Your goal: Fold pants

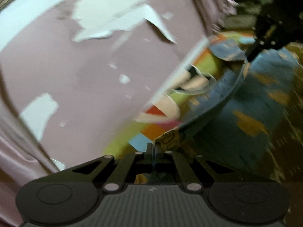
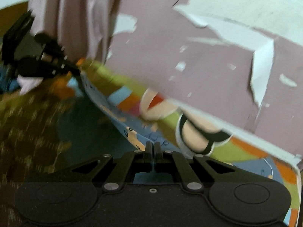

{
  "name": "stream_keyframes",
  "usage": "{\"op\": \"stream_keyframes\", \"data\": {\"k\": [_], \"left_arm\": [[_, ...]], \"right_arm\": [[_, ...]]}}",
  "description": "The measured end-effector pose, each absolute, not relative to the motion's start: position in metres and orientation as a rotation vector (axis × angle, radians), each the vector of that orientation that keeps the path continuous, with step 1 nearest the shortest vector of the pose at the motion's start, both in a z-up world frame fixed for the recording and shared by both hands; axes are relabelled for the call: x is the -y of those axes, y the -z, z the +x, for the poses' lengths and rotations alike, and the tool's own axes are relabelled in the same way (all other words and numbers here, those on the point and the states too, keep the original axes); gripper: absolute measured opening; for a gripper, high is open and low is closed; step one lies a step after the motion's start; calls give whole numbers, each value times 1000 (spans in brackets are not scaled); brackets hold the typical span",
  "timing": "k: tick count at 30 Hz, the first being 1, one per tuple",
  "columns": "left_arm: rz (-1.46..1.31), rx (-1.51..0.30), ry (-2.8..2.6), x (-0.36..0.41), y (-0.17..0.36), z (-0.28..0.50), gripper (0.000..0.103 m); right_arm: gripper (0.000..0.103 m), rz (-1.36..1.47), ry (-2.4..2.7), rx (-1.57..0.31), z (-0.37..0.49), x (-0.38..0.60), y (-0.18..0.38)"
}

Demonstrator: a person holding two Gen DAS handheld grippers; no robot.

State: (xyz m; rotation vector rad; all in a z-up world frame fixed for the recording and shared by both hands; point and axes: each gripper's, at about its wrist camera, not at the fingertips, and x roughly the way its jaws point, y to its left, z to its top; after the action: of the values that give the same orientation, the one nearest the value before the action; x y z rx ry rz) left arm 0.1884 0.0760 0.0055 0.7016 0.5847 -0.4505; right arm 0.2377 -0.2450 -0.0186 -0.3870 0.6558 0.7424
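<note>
where blue printed pants [image 1: 251, 102] stretch taut — left tongs [image 1: 153, 147], right tongs [image 2: 152, 147] pinch edge.

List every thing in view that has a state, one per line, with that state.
Left tongs: shut on the pants' edge.
Right tongs: shut on the pants' edge.
Pants: blue with orange print, lifted and stretched between both tongs, not yet folded.
Wall: pink paint peeling, white patches showing.
Cartoon sheet: spread below, partly covered by pants.

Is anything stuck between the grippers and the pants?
Nothing visible. The left gripper and right gripper are both shut right on the edge of the blue pants, holding them above the colorful mat.
</note>
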Motion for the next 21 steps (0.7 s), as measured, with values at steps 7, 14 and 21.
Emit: {"op": "stream_keyframes", "data": {"k": [7, 14, 21], "left_arm": [[854, -724, 527, -64, 47, 165, 1], [913, -713, 529, -62, 57, 153, 1], [975, -642, 547, -66, 45, 146, 0]], "right_arm": [[0, -479, -769, -747, 217, 229, 71], [0, -531, -794, -714, 211, 227, 79], [0, -547, -823, -684, 204, 228, 71]]}}
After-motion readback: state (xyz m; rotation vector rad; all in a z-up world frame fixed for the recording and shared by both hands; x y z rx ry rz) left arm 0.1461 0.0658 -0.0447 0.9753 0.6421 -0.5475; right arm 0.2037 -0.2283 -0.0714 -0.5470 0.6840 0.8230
